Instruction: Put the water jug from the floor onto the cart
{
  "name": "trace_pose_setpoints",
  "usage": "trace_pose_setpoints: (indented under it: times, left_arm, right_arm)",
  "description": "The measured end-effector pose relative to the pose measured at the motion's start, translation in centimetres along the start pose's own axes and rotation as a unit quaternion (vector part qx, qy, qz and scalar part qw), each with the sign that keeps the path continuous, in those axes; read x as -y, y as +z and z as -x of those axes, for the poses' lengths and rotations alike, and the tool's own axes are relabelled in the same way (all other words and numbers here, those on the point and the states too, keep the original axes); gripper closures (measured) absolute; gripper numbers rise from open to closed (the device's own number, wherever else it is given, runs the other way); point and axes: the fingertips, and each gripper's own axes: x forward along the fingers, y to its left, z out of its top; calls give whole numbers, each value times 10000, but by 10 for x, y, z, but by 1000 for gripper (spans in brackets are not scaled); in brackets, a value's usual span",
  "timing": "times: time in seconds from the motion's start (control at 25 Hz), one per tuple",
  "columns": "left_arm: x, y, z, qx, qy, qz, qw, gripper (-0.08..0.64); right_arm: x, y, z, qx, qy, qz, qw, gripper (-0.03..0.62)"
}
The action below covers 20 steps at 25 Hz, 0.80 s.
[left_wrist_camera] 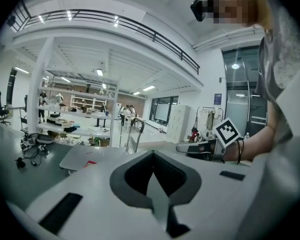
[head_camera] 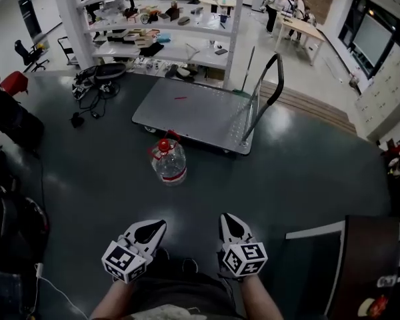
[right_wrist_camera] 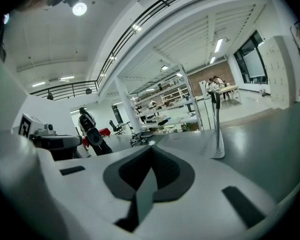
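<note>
The water jug (head_camera: 168,162) is clear plastic with a red cap and red carrying handle. It stands upright on the dark floor just in front of the cart. The cart (head_camera: 193,112) is a flat grey platform with a black push handle (head_camera: 267,85) at its right end. My left gripper (head_camera: 157,227) and right gripper (head_camera: 227,220) are side by side near my body, well short of the jug, both shut and holding nothing. In the left gripper view the jaws (left_wrist_camera: 151,170) meet, and the cart (left_wrist_camera: 82,156) lies beyond them. In the right gripper view the jaws (right_wrist_camera: 151,166) meet too, with the cart handle (right_wrist_camera: 217,129) ahead.
White shelving (head_camera: 160,25) full of clutter stands behind the cart. Cables (head_camera: 93,89) lie on the floor at the back left, near a red chair (head_camera: 13,82). People stand round a table (head_camera: 297,22) at the far right. A dark desk (head_camera: 367,259) is close on my right.
</note>
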Motion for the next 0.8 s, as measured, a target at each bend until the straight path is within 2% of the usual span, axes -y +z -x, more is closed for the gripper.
trace_pose_setpoints:
  times: [0.16, 0.32, 0.6, 0.8]
  left_arm:
    - [-12, -8, -12, -70, -19, 198, 9998, 552]
    - [-26, -6, -30, -69, -210, 95, 9997, 552]
    - [-88, 9, -69, -15, -388, 117, 9992, 554]
    - [-146, 24, -94, 35, -375, 5, 9993, 552]
  right_arm:
    - [-2, -3, -15, -61, 43, 4, 10000, 603]
    - [6, 1, -26, -80, -66, 42, 9999, 603]
    - [23, 17, -75, -201, -370, 122, 9990, 603]
    - [21, 35, -131, -337, -390, 92, 9986, 603]
